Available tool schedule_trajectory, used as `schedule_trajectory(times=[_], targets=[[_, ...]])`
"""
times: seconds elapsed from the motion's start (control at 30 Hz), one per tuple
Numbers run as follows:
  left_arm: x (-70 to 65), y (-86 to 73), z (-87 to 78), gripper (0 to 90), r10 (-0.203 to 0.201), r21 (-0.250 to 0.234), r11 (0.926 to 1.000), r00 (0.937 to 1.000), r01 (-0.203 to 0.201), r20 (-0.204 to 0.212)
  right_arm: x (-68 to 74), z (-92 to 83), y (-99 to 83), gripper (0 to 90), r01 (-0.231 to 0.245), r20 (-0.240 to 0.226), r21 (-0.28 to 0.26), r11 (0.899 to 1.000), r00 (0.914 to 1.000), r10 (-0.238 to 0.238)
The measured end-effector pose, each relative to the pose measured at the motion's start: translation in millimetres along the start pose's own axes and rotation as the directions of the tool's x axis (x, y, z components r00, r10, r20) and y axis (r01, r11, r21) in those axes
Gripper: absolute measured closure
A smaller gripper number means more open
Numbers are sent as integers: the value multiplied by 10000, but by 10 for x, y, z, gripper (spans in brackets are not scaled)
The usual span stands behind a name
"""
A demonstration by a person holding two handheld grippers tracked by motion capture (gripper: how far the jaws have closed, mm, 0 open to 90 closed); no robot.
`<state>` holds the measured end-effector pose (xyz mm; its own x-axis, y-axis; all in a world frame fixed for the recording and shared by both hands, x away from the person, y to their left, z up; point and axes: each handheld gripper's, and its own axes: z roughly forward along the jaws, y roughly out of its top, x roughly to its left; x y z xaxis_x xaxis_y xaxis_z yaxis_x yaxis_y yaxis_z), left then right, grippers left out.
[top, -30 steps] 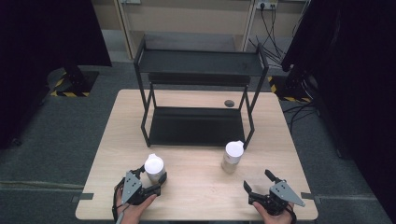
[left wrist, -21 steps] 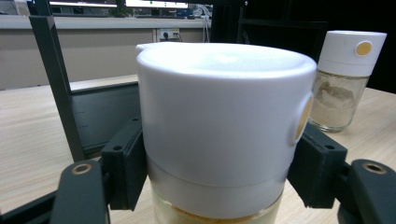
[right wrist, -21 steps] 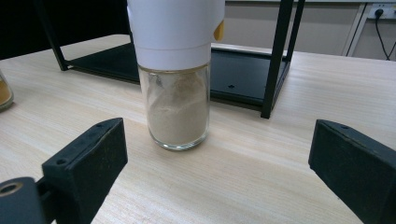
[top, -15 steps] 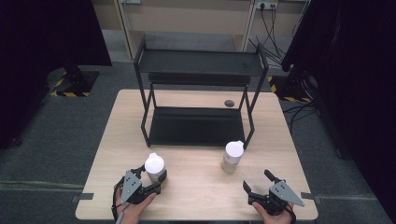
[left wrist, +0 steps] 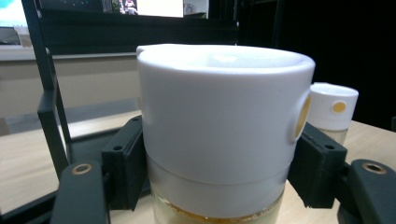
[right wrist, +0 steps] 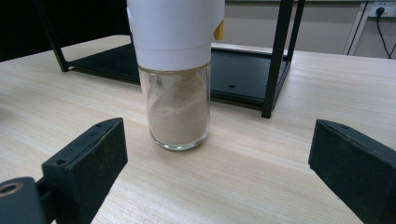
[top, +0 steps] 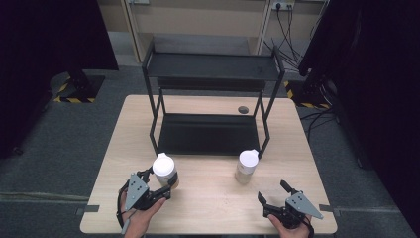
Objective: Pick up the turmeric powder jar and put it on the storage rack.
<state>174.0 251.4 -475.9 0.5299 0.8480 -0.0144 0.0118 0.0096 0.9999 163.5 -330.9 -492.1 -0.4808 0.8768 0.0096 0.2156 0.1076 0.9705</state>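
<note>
Lifted since earlier, left gripper [top: 159, 184] clamps jar [left wrist: 224, 135]; yellowish contents visible close-up.

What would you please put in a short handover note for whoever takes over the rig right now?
Left gripper: shut on the left spice jar, gripping it just below its white cap, near the table's front edge.
Right gripper: open and holding nothing, aimed at the right spice jar, which stands on the table in front of the black two-tier rack.
Done: the first jar is gripped.
Left: probably set both jars on the rack, though the frames do not confirm that goal; no jar is on the rack yet.
</note>
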Motion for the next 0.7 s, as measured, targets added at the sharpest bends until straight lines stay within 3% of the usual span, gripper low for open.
schedule_trajectory(times=[0.7], targets=[[-10,437,199,303,227,-440,9987,9986,-249,-485,-3,-1,-2,47,-45,6,-10,10000,10000,45]])
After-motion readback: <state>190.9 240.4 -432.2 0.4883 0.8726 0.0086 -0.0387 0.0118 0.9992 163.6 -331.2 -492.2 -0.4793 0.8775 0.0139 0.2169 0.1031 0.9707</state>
